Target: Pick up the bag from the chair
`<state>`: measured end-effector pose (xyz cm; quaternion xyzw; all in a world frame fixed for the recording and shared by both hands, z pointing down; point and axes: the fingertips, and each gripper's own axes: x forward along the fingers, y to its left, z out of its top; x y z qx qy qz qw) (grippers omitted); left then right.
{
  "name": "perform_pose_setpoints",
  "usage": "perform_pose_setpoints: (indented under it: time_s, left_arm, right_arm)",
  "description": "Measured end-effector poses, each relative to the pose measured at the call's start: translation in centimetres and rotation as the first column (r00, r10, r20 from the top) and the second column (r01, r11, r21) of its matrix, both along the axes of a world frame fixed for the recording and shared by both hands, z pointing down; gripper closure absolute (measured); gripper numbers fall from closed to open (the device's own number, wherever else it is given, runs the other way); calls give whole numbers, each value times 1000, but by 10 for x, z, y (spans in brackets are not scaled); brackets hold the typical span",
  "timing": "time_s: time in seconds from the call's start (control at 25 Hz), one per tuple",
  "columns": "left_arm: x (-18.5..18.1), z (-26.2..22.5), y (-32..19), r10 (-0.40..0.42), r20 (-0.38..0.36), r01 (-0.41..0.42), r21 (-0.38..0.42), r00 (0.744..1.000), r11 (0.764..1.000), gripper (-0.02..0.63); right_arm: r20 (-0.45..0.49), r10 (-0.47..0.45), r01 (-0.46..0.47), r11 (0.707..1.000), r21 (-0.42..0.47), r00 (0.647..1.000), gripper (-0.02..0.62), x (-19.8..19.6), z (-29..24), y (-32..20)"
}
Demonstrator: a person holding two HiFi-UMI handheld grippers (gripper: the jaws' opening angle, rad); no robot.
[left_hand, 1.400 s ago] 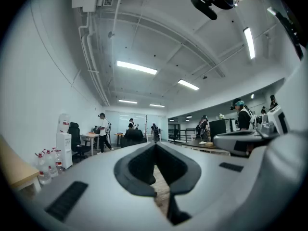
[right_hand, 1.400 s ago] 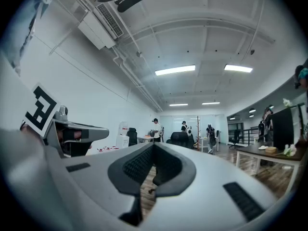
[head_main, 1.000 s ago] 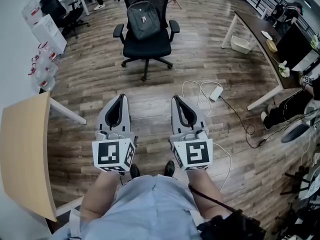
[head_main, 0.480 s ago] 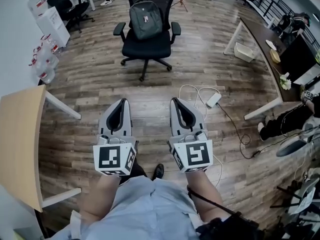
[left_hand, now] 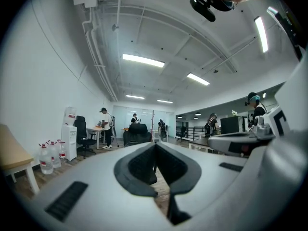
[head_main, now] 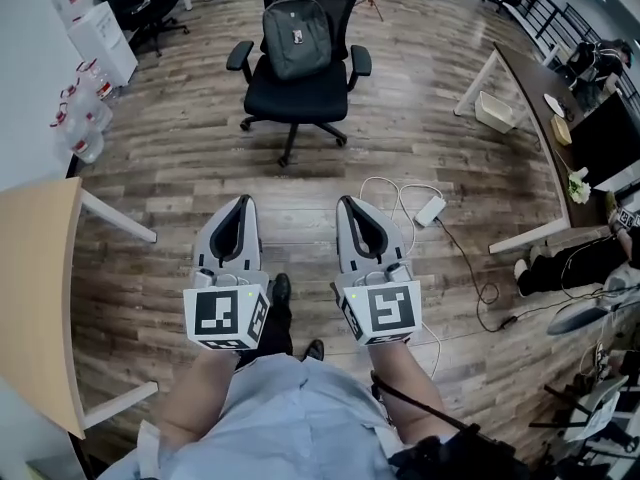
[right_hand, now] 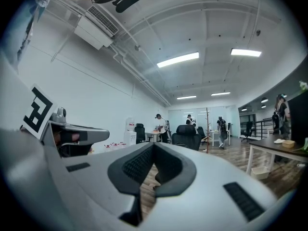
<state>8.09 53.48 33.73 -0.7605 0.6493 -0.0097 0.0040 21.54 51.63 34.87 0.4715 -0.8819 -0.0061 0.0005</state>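
Wooden floor separates bag on chair from left gripper and right gripper, jaws closed, empty.

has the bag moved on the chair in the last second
No. The bag still leans upright against the chair backrest, centred between its armrests, as before.

Right tool closed and empty, aimed toward a distant chair.

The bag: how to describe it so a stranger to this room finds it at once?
On the wooden floor ahead of the person stands a black office chair. The bag leans upright against its backrest: a dark grey backpack with a small white label, paler than the chair around it.
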Motion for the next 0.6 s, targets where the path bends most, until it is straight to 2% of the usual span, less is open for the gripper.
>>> perform_pose_setpoints:
  time_s: [0.24,0.6]
  left_arm:
    - [-31,-9,-74,23,5,-23,-6,1000,1000,604]
    - [-84,-33,-161,39,0,-39,41,999,998,606]
  right_arm:
    - [-11,9,-10,1000,-15,1000,594,-36,-5,-75]
    - [-20,3,-3,1000,1,1000,594,-96,-23,-165]
